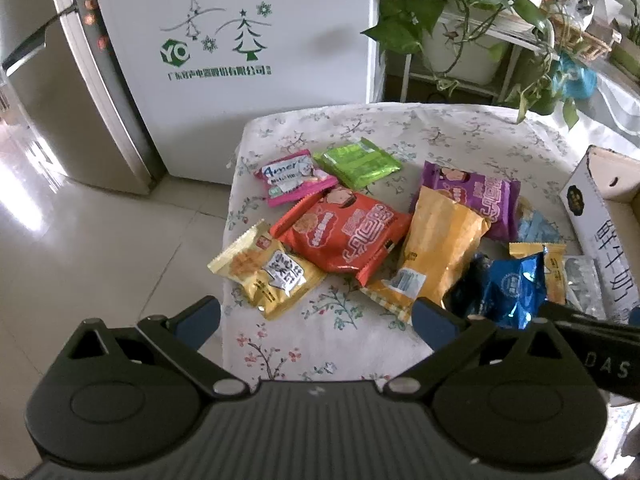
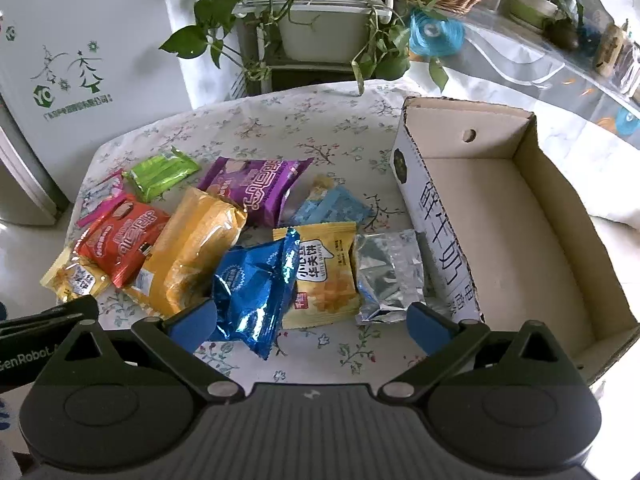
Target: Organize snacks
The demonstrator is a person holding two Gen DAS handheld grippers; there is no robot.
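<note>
Foil packets (image 2: 248,284) at lower centre are light, crinkly and slick; pinch the blue one's crimped edge. Your left gripper (image 1: 316,320) and right gripper (image 2: 308,320) gape, empty; box (image 2: 560,216) right.

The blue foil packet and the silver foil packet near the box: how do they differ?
The blue foil packet is puffed up and crinkled, with a round printed emblem; the silver foil packet looks flatter and shows no print. The blue one leans against the big orange bag; the silver one lies beside the cardboard box. The yellow waffle packet sits between them. Both are shiny foil and lie on the flowered tablecloth.
</note>
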